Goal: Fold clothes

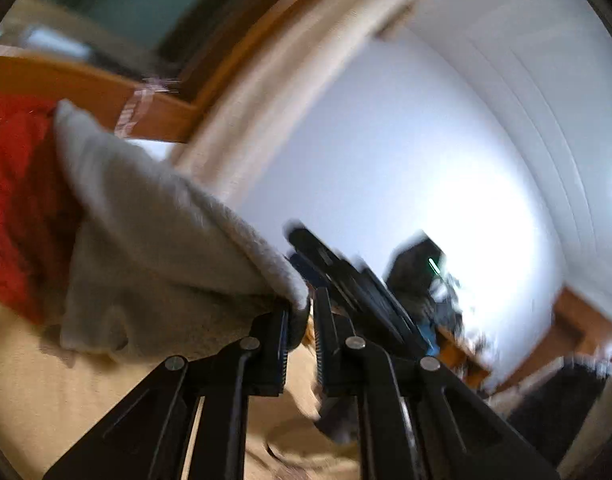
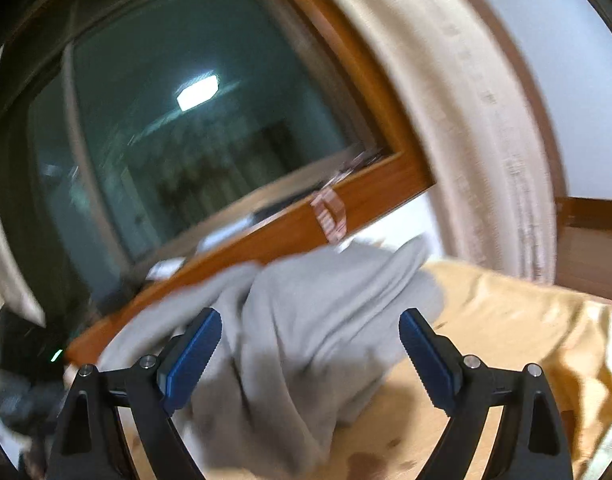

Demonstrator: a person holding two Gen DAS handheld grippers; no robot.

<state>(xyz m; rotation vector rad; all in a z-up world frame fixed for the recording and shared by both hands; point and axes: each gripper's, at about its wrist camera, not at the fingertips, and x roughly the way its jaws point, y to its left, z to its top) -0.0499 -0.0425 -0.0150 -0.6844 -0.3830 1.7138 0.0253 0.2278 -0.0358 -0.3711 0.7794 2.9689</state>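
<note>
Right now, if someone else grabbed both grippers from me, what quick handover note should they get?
Left gripper: shut on an edge of the grey garment, holding it lifted.
Right gripper: open, empty, pointed at the same grey garment, whose bulk lies bunched on the yellow bedsheet.
A red garment lies beside it, untouched.
Done: one edge picked up; no fold visible.
Left: probably take a second edge with the right, spread, fold, then the red one.
</note>
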